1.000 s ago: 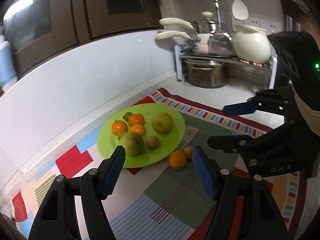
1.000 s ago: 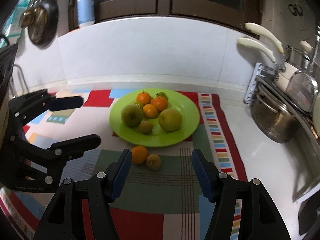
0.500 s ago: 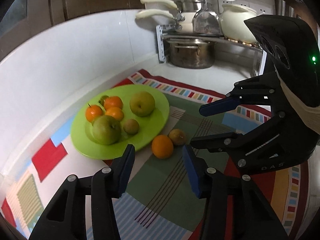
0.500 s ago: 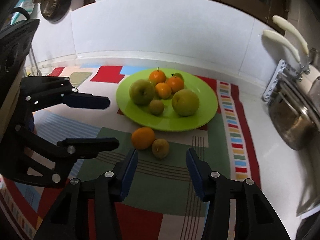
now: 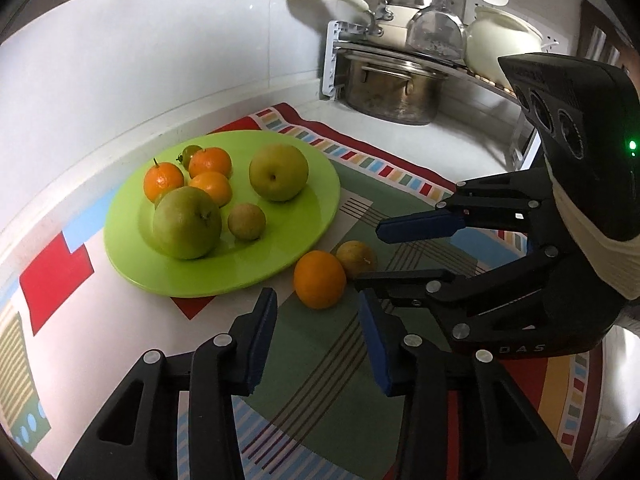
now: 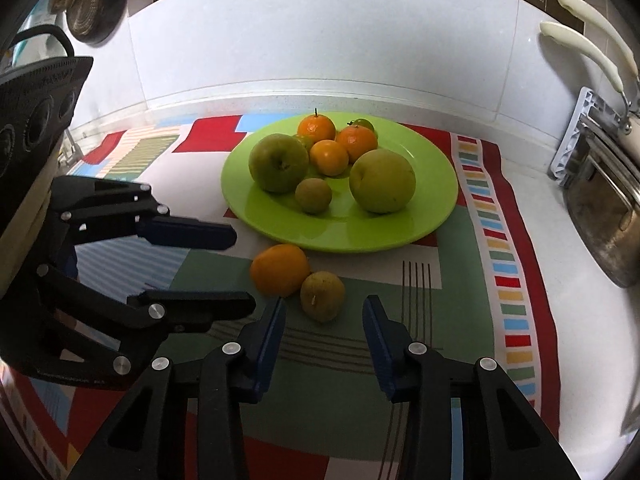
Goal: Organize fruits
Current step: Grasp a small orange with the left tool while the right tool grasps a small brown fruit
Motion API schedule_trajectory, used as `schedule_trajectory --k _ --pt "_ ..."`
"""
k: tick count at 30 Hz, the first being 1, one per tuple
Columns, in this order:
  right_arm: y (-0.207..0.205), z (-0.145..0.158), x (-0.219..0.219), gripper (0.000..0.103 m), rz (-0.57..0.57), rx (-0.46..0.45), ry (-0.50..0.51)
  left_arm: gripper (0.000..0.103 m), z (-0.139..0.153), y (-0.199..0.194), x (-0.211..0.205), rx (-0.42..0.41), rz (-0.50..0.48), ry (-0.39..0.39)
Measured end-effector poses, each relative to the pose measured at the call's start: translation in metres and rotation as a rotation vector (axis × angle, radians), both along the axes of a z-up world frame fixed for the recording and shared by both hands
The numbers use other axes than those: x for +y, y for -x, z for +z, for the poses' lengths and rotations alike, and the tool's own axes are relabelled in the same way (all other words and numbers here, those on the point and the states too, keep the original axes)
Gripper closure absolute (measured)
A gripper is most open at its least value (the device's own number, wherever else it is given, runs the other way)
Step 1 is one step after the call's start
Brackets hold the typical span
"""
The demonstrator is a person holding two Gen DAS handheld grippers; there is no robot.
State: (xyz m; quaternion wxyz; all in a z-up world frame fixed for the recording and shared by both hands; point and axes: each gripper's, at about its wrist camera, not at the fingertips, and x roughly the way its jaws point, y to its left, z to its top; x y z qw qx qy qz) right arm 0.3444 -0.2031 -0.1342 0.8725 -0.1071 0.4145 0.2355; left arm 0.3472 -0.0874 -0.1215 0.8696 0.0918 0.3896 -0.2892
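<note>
Reaching for the two loose fruits beside the green plate [image 5: 320, 184]. Left tool [image 5: 316, 318] closing, empty, toward the orange [image 5: 319, 279]; right tool [image 6: 324, 316] closing, empty, toward the small brownish fruit [image 6: 322, 295]. Next: lower around each, grip gently.

A white kitchen counter [image 6: 592, 320] runs along a white tiled wall, most of it covered by a patchwork cloth [image 6: 400, 360] in red, green, blue and white blocks with a striped border. On the cloth sits a lime-green plate [image 6: 436, 216] heaped with fruit. Just off the plate's near rim, an orange [image 6: 279, 270] and a small brownish-green fruit [image 6: 322, 296] lie side by side on the cloth, touching. At the counter's far corner, a steel pot [image 5: 394, 86] stands under a white rack [image 5: 334, 56] of cookware.
</note>
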Motion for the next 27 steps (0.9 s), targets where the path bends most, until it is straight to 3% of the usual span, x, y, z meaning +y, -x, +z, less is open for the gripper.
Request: schedule_trajectory --k 7,10,27 --pt "-0.008 -0.004 0.001 0.067 0.010 0.023 -0.035 0.062 -0.002 -0.003 -0.003 0.013 0.007 0.014" --pt "-0.008 -0.005 -0.002 0.078 0.009 0.026 -0.032 0.062 -0.004 -0.006 -0.006 0.024 0.014 0.017" --pt "0.002 -0.003 -0.031 0.078 -0.129 0.038 -0.118 0.071 -0.016 -0.023 -0.021 0.092 0.123 -0.006"
